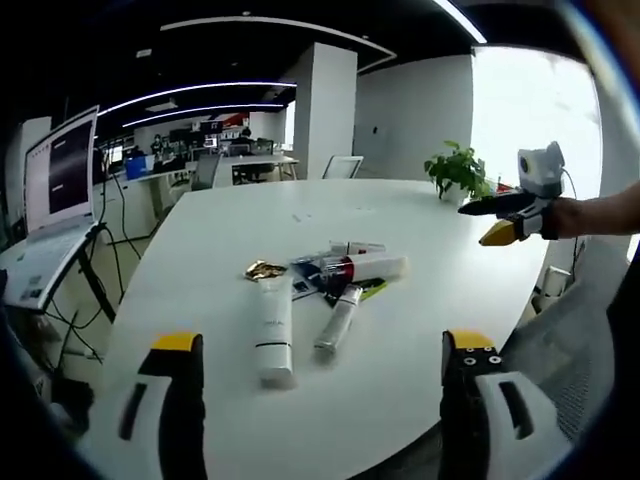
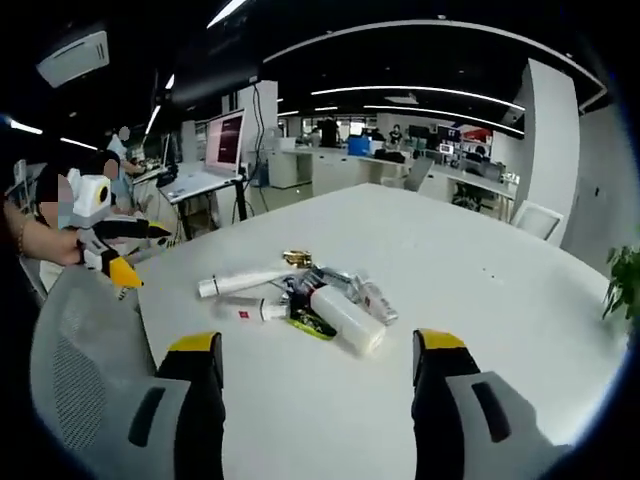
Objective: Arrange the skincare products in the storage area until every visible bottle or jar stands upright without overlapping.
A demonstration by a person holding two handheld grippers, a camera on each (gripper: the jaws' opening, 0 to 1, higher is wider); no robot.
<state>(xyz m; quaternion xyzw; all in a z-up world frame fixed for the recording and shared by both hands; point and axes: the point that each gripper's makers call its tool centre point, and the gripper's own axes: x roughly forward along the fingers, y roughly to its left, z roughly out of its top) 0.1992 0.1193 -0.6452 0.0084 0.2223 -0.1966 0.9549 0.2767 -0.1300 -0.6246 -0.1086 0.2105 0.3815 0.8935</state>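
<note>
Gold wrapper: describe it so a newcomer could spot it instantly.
On the white table, find the pile of tubes lying flat. The gold wrapper sits at the cap end of the long white tube; it alone is crumpled, shiny and gold.

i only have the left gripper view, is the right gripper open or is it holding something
observer: open. In the right gripper view the right gripper has its jaws wide apart with nothing between them, short of the pile.
operator: anything upright on that side of the pile
observer: no. The thick white bottle lies on its side with one flat end toward that gripper.
operator: where's my left gripper from over there
observer: the left gripper is held in a hand above a grey mesh chair back, off the edge of the table.
</note>
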